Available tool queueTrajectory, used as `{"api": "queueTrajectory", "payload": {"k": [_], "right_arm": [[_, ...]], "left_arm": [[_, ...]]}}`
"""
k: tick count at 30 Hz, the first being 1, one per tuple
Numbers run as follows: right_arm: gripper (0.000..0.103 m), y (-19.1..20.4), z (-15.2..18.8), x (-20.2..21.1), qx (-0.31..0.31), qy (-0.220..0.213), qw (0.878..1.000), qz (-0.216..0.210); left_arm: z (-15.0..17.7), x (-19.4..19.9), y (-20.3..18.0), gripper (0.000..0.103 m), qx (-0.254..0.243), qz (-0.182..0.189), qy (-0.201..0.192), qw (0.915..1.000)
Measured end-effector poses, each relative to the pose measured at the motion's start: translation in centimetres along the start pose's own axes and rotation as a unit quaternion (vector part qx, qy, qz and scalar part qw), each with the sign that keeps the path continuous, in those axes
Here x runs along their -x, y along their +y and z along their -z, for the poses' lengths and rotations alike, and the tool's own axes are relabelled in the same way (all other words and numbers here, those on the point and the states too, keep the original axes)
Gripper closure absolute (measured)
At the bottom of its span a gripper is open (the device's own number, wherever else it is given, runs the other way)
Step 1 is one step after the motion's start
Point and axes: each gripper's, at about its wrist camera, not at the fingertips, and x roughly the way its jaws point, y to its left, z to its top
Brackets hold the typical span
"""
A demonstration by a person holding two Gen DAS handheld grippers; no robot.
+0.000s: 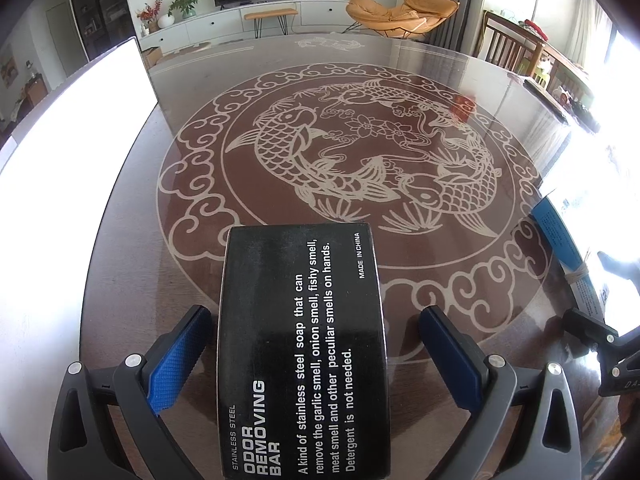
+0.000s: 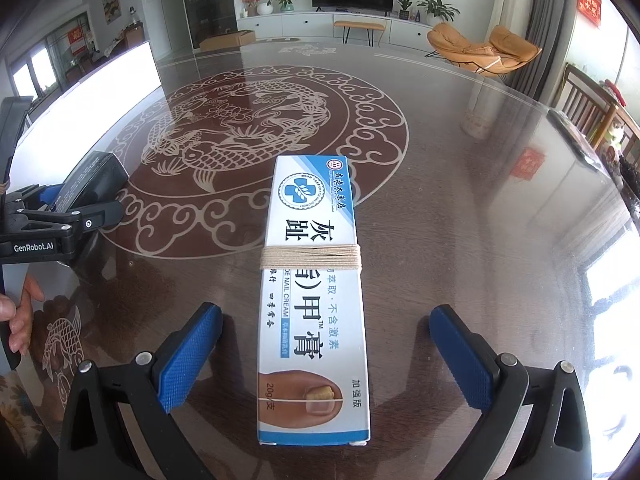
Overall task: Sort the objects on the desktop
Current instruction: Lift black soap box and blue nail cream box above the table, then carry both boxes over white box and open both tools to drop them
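At the lower centre of each wrist view, a black soap box (image 1: 302, 344) is straddled by the spread left gripper (image 1: 316, 354) and a white-and-blue nail cream box (image 2: 314, 300) by the spread right gripper (image 2: 326, 354), neither box being touched.

A black box (image 1: 302, 344) printed "ODOR REMOVING BAR" lay flat on the glass-topped table (image 1: 520, 128), its far end reaching the rim of the table's carp medallion (image 1: 340, 160). A long white-and-blue nail cream box (image 2: 314, 300), bound with tan string, lay flat just outside that medallion.
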Motion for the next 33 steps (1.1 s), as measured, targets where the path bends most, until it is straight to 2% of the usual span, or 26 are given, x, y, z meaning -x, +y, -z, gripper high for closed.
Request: {"api": "queueTrajectory", "payload": {"k": [1, 2, 3, 4, 6, 8, 12, 15, 18, 21, 24, 26, 29, 30, 33], "right_arm": [[0.0, -0.1, -0.8, -0.4, 0.005, 0.021, 1.0, -0.004], [0.004, -0.4, -1.5, -0.7, 0.006, 0.034, 0.999, -0.009], [0.025, -0.5, -2.1, -0.6, 0.006, 0.034, 0.999, -0.013], [0.059, -0.6, -2.6, -0.4, 0.009, 0.033, 0.999, -0.008], [0.059, -0.7, -3.5, -0.6, 0.006, 0.055, 0.998, -0.011], [0.059, -0.4, -3.9, -0.1, 0.011, 0.058, 0.998, -0.006], [0.059, 1.7, -5.8, 3.3, 0.026, 0.031, 0.999, -0.013], [0.059, 4.7, -8.8, 6.2, 0.045, 0.002, 0.999, -0.028], [0.059, 9.1, -11.9, 8.9, 0.076, -0.033, 0.995, -0.051], [0.059, 14.8, -15.3, 11.1, 0.1, -0.064, 0.988, -0.097], [0.059, 21.4, -17.5, 12.6, 0.118, -0.07, 0.975, -0.174], [0.059, 26.7, -17.8, 13.1, 0.136, -0.062, 0.962, -0.228], [0.059, 34.1, -17.0, 12.5, 0.171, -0.037, 0.943, -0.283], [0.059, 36.2, -16.7, 11.9, 0.186, -0.026, 0.939, -0.287], [0.058, 41.4, -14.7, 8.7, 0.231, 0.008, 0.937, -0.263]], "left_arm": [[-0.1, 0.1, -0.1, 0.002, -0.001, 0.006, 0.003, 1.0], [-0.1, 0.5, -0.2, 0.025, -0.002, 0.01, -0.009, 0.9999], [0.0, 0.9, -0.4, 0.033, -0.01, 0.0, -0.018, 0.9998], [0.0, 1.2, -0.4, 0.045, -0.013, 0.006, -0.024, 0.9996], [0.5, 1.7, -0.3, 0.045, -0.003, 0.033, -0.028, 0.999], [1.0, 3.1, 0.0, 0.045, 0.003, 0.032, -0.052, 0.9981], [1.0, 8.3, 2.1, 0.045, 0.036, 0.062, -0.103, 0.9921], [0.8, 13.4, 5.4, 0.045, 0.073, 0.073, -0.152, 0.9829], [1.4, 18.5, 10.3, 0.045, 0.1, 0.053, -0.196, 0.9741], [2.6, 21.8, 16.3, 0.045, 0.131, 0.016, -0.209, 0.969], [4.2, 22.7, 22.5, 0.045, 0.165, -0.04, -0.192, 0.9665], [5.3, 21.8, 26.3, 0.045, 0.188, -0.078, -0.16, 0.9659], [6.7, 18.6, 30.7, 0.045, 0.214, -0.107, -0.096, 0.9663], [7.2, 17.4, 31.8, 0.045, 0.217, -0.113, -0.075, 0.9667], [8.3, 14.5, 33.5, 0.045, 0.223, -0.117, -0.028, 0.9673]]}}
